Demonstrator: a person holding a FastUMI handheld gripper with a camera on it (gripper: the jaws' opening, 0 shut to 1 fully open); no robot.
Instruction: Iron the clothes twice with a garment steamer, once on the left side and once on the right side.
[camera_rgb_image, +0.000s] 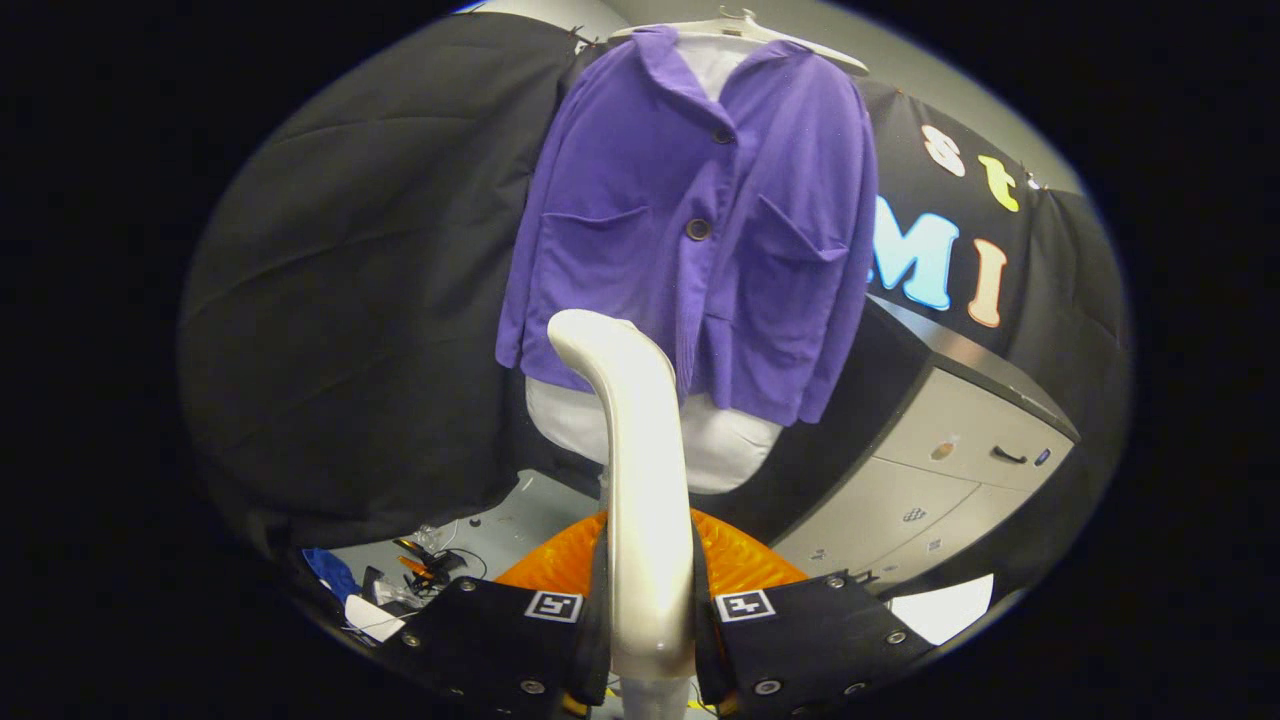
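A purple jacket (690, 230) with two chest pockets and dark buttons hangs on a white hanger (745, 28) over a white garment (700, 440). My gripper (648, 620) is shut on the handle of a white garment steamer (640, 470), which rises upright between the fingers. The steamer's curved head (585, 335) sits in front of the jacket's lower left part, near the hem. Whether the head touches the cloth I cannot tell. The black fingers (500, 630) each carry a square marker.
An orange ribbed object (740, 560) lies just beyond the fingers, behind the steamer. A grey cabinet (950, 470) with drawers stands to the right of the jacket. Small tools and wires (420, 565) lie on the floor to the left.
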